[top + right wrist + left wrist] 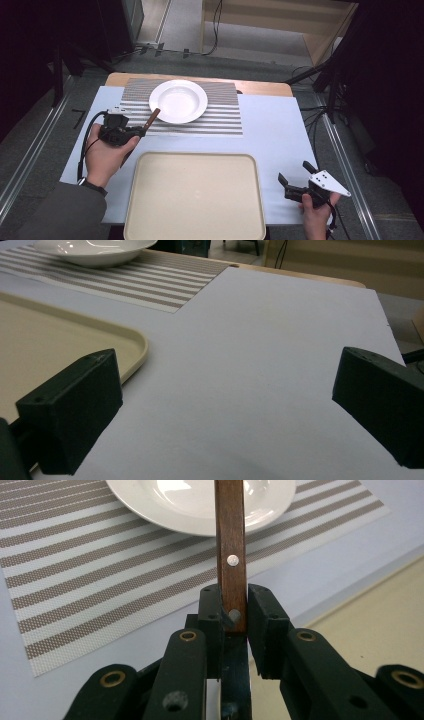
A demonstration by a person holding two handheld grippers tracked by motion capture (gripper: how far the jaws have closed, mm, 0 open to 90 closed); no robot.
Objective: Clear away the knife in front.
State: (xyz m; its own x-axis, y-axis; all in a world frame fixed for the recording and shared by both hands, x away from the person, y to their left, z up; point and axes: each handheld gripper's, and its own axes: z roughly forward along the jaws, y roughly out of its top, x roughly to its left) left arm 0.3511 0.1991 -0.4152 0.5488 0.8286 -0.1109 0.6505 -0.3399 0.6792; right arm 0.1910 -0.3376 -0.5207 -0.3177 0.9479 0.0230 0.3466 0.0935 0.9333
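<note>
— Look at the left gripper: its jaws are pinched together on the butt end of a wooden handle, right at the lower rivet. Is it a knife? A fork?

— Can't tell, the business end is out of sight from here. From above, the handle pokes out of that gripper up toward the white plate, its far tip just at the plate's near rim, over the striped placemat.

— And the other hand?

— The right gripper hovers low over the pale table cover beside the beige tray, jaws wide apart with nothing between them (you can see bare cover between the two black pads).

— So what worries you?

— The grip, I think. It's only on the very end of a long, smooth handle, so the piece could swivel about that pinch point if the hand tilts or speeds up. And the tip is so close to the plate that a small swing could knock the rim, or nudge the plate along the mat.

— Could it drop?

— If the jaws ease even slightly, I'd guess it slides out and clatters onto the placemat.
</note>
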